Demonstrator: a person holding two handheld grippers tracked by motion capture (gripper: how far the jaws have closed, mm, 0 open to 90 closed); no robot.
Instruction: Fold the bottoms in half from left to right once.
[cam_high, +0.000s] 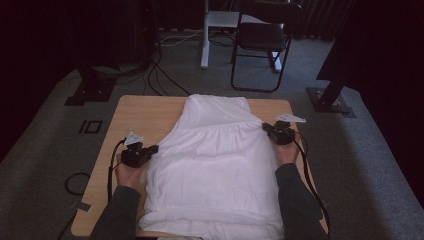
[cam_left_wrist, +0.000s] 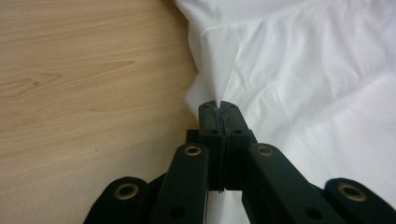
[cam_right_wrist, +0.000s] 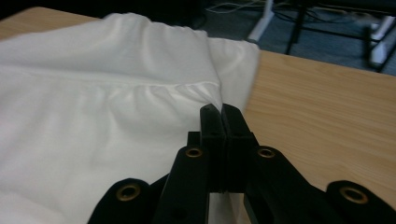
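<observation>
A large white cotton garment (cam_high: 212, 165), soft and creased, lies spread over the middle of the light wooden surface (cam_high: 145, 112), reaching from the far edge to the near edge, where its lower hem bunches into a thick roll and hangs slightly over. The work in hand looks like folding or straightening this cloth, and it seems to be at an early stage: the fabric is laid out fairly flat with a gathered seam running across its upper part, yet no clean fold across its body shows so far. The left gripper (cam_high: 152, 149) sits at the garment's left edge, and in the left gripper view its black jaws are pressed together on a pinched ridge of the white fabric (cam_left_wrist: 219, 70), which rises in a small tent from the tips. The right gripper (cam_high: 266, 127) is at the opposite edge, near the gathered seam, and the right gripper view shows its jaws likewise clenched on a thin corner of the cloth (cam_right_wrist: 212, 95) just where the seam meets the side. So both holds appear secured, one on each side. What remains, by my reading, is the main part: lifting or drawing the two pinched edges to carry the fabric over itself, then smoothing the wrinkles and dealing with the bunched hem at the near edge.
</observation>
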